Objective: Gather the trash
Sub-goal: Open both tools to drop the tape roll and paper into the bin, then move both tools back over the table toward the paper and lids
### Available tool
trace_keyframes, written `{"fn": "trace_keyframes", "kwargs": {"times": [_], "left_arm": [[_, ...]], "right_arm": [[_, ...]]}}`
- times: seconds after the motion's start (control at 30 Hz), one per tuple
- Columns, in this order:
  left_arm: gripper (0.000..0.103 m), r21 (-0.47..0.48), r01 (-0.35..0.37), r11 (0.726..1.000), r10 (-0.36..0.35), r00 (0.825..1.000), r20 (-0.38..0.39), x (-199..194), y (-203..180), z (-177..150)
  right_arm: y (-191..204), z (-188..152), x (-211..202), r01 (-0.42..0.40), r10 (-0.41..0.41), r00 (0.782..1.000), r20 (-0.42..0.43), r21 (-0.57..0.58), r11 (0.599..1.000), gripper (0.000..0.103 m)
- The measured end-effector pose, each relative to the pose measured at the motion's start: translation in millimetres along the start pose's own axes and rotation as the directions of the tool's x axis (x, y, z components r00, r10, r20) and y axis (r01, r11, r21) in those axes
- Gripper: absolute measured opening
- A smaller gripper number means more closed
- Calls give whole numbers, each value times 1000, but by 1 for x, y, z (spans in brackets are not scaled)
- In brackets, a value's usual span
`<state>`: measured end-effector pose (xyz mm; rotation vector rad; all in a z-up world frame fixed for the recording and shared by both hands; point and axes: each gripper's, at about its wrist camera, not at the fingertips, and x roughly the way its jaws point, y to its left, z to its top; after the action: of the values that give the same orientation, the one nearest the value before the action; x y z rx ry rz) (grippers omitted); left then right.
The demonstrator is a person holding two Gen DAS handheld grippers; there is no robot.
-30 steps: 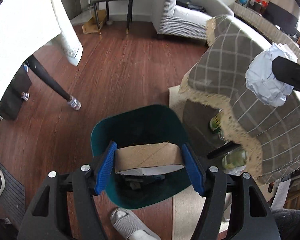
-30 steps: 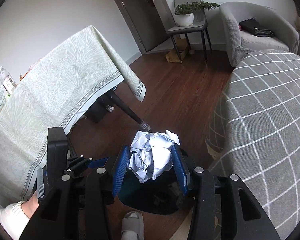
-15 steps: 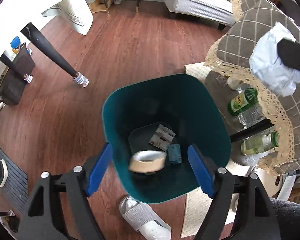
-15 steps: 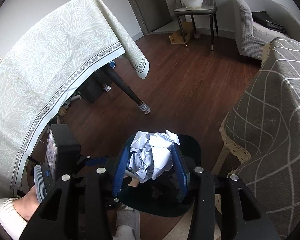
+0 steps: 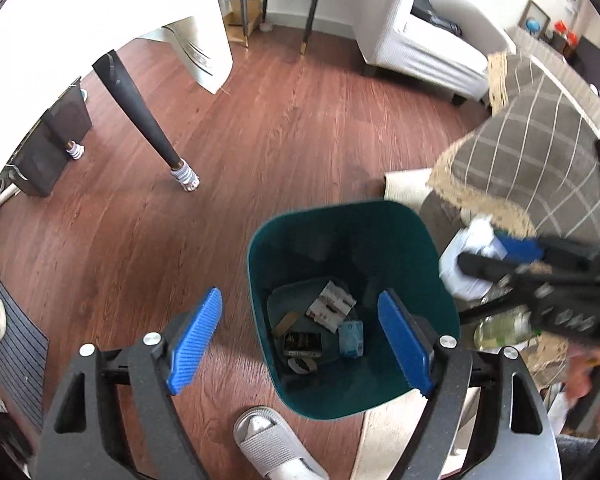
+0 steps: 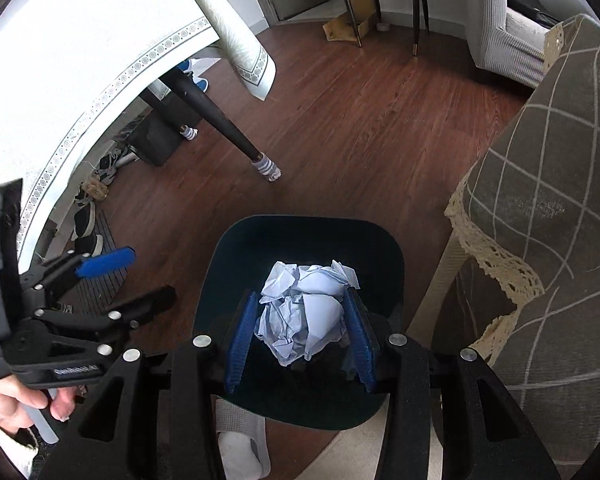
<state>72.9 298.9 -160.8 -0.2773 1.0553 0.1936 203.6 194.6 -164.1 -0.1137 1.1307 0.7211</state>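
Note:
A teal bin (image 5: 256,280) stands on the wood floor with several bits of trash at its bottom, among them a white packet (image 5: 332,306) and a cardboard roll (image 5: 300,364). My left gripper (image 5: 300,296) hangs above the bin's left rim, its jaws opening with nothing between the blue pads. My right gripper (image 6: 300,300) is shut on a crumpled pale-blue paper ball (image 6: 304,312) right over the bin (image 6: 220,264). In the left wrist view that paper ball (image 5: 466,256) shows at the bin's right edge. The left gripper (image 6: 136,280) appears at the left of the right wrist view.
A black table leg (image 5: 140,112) stands to the bin's left under a white cloth. A round table with a checked cloth (image 5: 540,160) crowds the right side, with bottles (image 5: 500,324) beneath it. A grey slipper (image 5: 272,440) lies in front of the bin, beside a pale rug (image 5: 384,432).
The left gripper opened and the cardboard roll fell into the bin. The right gripper came down with the paper ball until it hung over the bin.

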Motion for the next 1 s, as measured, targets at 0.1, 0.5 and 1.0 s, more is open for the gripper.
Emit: {"fn": "trace_keyframes", "kwargs": {"times": [0.1, 0.5, 1.0], "left_arm": [[83, 1, -9, 1000, 9, 999, 32, -10, -1, 3], [48, 33, 41, 999, -44, 994, 101, -44, -5, 17], [47, 59, 107, 992, -120, 949, 292, -120, -35, 40]], "right_arm": [[-1, -2, 15, 12, -12, 999, -36, 5, 1000, 45], [4, -22, 65, 43, -46, 985, -168, -21, 999, 53], [9, -29, 25, 62, -74, 992, -107, -108, 992, 65]]}}
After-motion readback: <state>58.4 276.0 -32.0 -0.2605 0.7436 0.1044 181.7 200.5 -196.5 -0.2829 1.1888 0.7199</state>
